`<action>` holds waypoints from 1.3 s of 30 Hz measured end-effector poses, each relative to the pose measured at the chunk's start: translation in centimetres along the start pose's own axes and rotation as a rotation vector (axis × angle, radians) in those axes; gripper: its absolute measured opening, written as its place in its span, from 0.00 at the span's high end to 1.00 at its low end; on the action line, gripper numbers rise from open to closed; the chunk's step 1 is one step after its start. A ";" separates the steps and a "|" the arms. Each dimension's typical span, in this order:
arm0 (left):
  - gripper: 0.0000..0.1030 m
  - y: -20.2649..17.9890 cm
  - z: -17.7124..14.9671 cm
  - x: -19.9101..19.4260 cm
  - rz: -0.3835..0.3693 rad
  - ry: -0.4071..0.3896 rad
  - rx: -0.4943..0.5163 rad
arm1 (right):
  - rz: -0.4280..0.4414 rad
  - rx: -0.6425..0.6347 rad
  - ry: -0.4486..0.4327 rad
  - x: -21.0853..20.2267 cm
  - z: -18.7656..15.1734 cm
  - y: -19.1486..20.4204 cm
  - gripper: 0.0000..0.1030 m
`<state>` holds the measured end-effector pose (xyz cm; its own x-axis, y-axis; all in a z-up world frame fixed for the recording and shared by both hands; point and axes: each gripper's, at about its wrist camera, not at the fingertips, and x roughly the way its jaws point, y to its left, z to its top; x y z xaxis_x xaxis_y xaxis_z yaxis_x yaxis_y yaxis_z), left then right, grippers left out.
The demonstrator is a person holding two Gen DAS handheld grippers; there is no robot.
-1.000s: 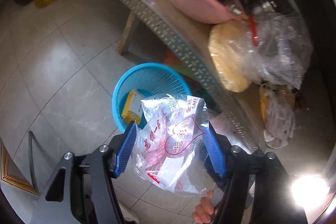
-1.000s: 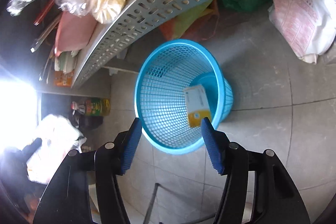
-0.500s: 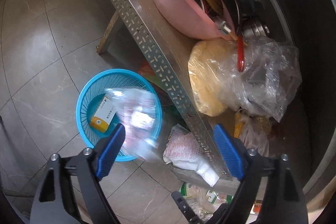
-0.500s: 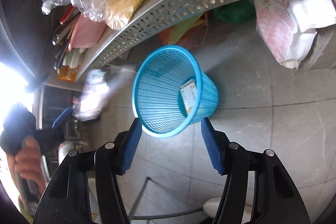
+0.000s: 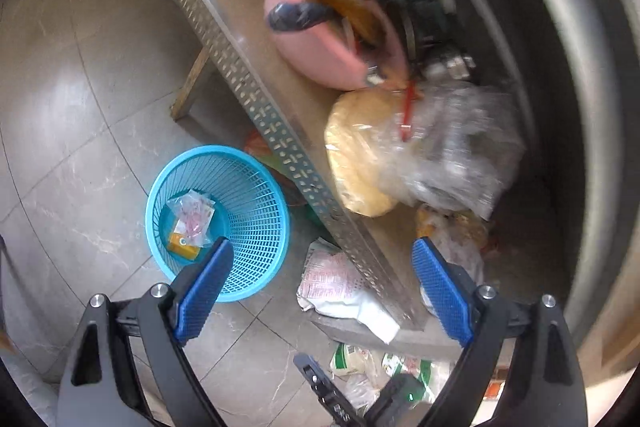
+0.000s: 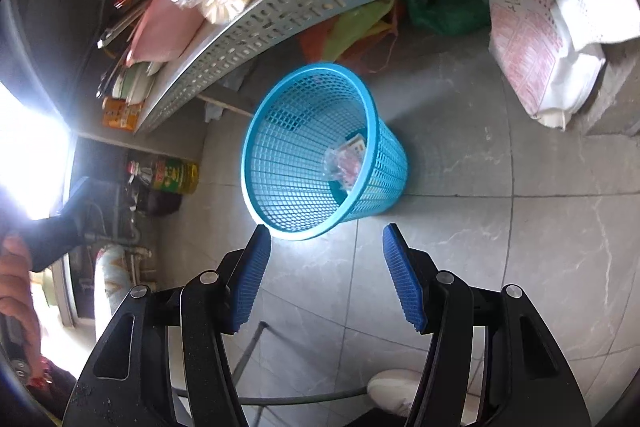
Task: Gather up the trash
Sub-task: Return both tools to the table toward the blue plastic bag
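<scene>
A: We are hovering the left gripper (image 5: 320,287) over the floor beside the shelf's (image 5: 256,99) perforated front edge, jaws opening wide with nothing between them. The clear printed bag (image 5: 194,217) is lying at the bottom of the blue basket (image 5: 248,203), on top of a small yellow box (image 5: 180,247).

B: And we are keeping the right gripper (image 6: 326,275) empty too, pads apart, aimed at the basket from the open floor side. Probably we are parking it there to stay clear of the drop.

A: Our left view is showing the shelf top: the pink bowl (image 5: 320,47) and bagged yellow stuff (image 5: 360,155) near its front edge.

B: Ours is showing what is under that shelf instead, a white printed sack (image 6: 536,47) and coloured bags (image 6: 360,27), plus a hand (image 6: 16,291) at the left border.
</scene>
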<state>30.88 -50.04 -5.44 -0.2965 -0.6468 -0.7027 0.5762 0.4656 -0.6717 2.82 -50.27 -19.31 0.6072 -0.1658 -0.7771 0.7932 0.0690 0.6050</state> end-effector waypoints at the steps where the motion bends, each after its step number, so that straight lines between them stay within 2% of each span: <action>1: 0.14 -0.5 -0.4 -1.5 -0.006 -0.010 0.027 | -0.008 -0.025 -0.003 -0.3 -0.2 0.3 0.45; 4: 0.14 -1.8 -2.4 -7.2 -0.016 -0.040 0.120 | -0.022 -0.115 -0.014 -1.9 -0.9 1.7 0.45; 8: 0.14 -1.0 -7.0 -17.6 -0.024 -0.163 0.188 | -0.022 -0.269 -0.038 -5.2 -2.3 4.1 0.43; 11: 0.13 1.2 -11.3 -25.9 0.050 -0.295 0.190 | -0.001 -0.394 -0.033 -7.3 -3.7 6.1 0.39; 14: 0.12 3.4 -16.3 -33.2 0.169 -0.433 0.163 | 0.046 -0.503 0.000 -9.2 -5.2 8.2 0.39; 17: 0.10 5.5 -22.0 -38.6 0.271 -0.546 0.112 | 0.101 -0.581 0.023 -11.1 -6.5 10.2 0.38; 19: 0.08 6.6 -25.4 -40.8 0.306 -0.597 0.073 | 0.147 -0.623 0.036 -12.3 -7.5 11.6 0.37; 23: 0.08 8.0 -31.0 -42.6 0.313 -0.643 0.012 | 0.265 -0.705 0.084 -14.3 -10.1 14.8 0.35; 27: 0.08 8.9 -34.8 -42.8 0.340 -0.661 0.047 | 0.378 -0.807 0.189 -14.7 -13.8 18.8 0.35; 29: 0.08 9.0 -36.3 -42.1 0.365 -0.643 0.083 | 0.414 -0.848 0.253 -13.9 -15.6 20.7 0.35; 35: 0.08 9.6 -39.3 -39.5 0.433 -0.591 0.113 | 0.414 -1.006 0.357 -10.5 -21.3 26.0 0.35; 39: 0.11 10.1 -40.7 -38.2 0.441 -0.590 0.097 | 0.368 -1.118 0.366 -8.5 -24.6 28.4 0.35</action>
<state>17.00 3.99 5.10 0.4206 -0.6420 -0.6411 0.6199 0.7193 -0.3136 21.35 -22.69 0.21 0.6374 0.3144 -0.7034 0.0671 0.8868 0.4572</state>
